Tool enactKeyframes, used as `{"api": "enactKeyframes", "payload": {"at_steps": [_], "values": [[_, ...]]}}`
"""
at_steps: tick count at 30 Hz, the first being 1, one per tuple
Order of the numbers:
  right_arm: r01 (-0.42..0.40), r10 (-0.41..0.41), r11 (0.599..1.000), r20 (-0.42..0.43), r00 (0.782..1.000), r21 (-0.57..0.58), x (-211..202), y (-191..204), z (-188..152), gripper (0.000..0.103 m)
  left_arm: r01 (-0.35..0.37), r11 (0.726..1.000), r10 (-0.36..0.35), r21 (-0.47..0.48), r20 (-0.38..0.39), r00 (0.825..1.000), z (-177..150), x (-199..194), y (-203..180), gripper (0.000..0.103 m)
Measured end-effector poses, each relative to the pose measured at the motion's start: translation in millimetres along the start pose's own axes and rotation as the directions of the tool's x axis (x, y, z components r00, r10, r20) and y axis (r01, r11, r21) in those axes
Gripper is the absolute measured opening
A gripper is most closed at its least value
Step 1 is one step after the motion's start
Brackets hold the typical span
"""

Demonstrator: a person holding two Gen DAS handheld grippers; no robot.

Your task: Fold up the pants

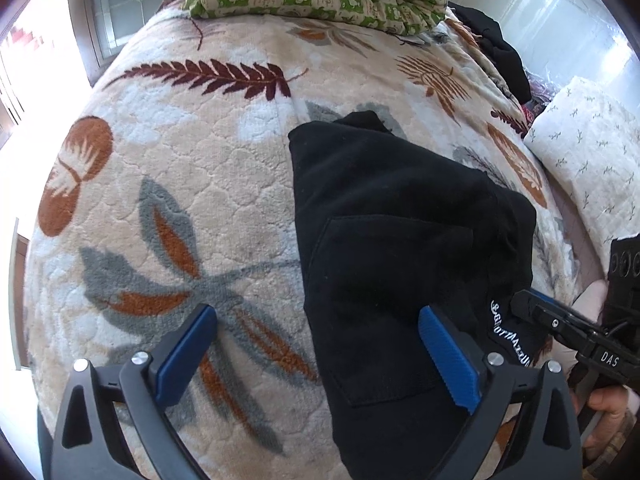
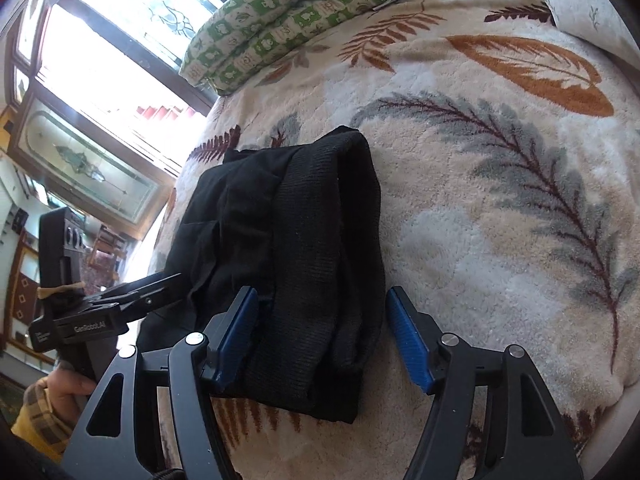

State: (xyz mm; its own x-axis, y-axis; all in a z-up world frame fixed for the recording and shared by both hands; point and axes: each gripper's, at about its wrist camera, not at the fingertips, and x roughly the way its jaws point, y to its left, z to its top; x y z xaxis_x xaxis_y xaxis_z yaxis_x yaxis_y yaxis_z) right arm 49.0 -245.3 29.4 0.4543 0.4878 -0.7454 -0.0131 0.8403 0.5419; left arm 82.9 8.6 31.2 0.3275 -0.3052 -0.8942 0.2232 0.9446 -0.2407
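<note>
My left tool (image 1: 316, 354) hangs wide open, gripping nothing, its right finger over the black pants (image 1: 400, 240) lying folded mid-frame on the leaf-patterned bed (image 1: 200, 184). My right tool (image 2: 324, 332) is open too, straddling the pants' (image 2: 296, 240) near right edge without clamping it.

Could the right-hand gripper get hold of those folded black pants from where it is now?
Probably yes. The right gripper is open, its blue pads either side of the near edge of the folded black pants on the leaf-patterned blanket. Nothing lies between them; the left gripper is off to the side.
</note>
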Motion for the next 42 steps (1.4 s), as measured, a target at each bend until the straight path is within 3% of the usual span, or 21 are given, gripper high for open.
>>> {"api": "enactKeyframes", "payload": {"at_steps": [11,21,28,31,33,36,39,42], "values": [[-0.103,0.102,0.994,0.012,0.995,0.039,-1.1,-10.4,-1.4,0.064,0.062,0.998,-0.062,-0.012,-0.036,0.997,12.3,11.6,-1.5,0.102],[-0.172,0.174,0.982,-0.011,0.985,0.084,5.4,-23.2,2.2,0.053,0.058,0.998,-0.057,0.017,-0.026,0.998,10.5,20.0,-3.7,0.103],[-0.178,0.181,0.980,-0.031,0.983,0.095,20.1,-21.8,14.6,0.035,0.050,0.998,-0.050,0.024,-0.009,0.999,13.6,24.1,-6.5,0.103],[-0.167,0.170,0.980,-0.014,0.985,0.108,16.8,-18.3,11.9,0.031,0.060,0.998,-0.061,0.018,0.010,0.998,8.9,18.2,-9.1,0.087],[-0.155,0.156,0.981,-0.004,0.988,0.114,14.8,-13.9,11.7,0.029,0.112,0.994,-0.112,0.018,0.006,0.994,7.6,11.2,-15.1,0.059],[-0.148,0.147,0.984,0.012,0.989,0.099,7.0,-3.6,12.4,0.027,0.065,0.996,-0.066,0.061,0.012,0.998,9.6,1.9,-28.1,0.052],[-0.132,0.131,0.989,0.018,0.991,0.072,0.1,5.6,15.3,0.026,0.074,0.996,-0.075,0.058,0.020,0.997,13.5,-7.8,-28.4,0.044],[-0.125,0.124,0.992,0.030,0.992,0.035,-7.3,15.9,18.9,0.026,0.083,0.995,-0.085,0.050,0.033,0.996,17.0,-18.7,-26.9,0.043]]}}
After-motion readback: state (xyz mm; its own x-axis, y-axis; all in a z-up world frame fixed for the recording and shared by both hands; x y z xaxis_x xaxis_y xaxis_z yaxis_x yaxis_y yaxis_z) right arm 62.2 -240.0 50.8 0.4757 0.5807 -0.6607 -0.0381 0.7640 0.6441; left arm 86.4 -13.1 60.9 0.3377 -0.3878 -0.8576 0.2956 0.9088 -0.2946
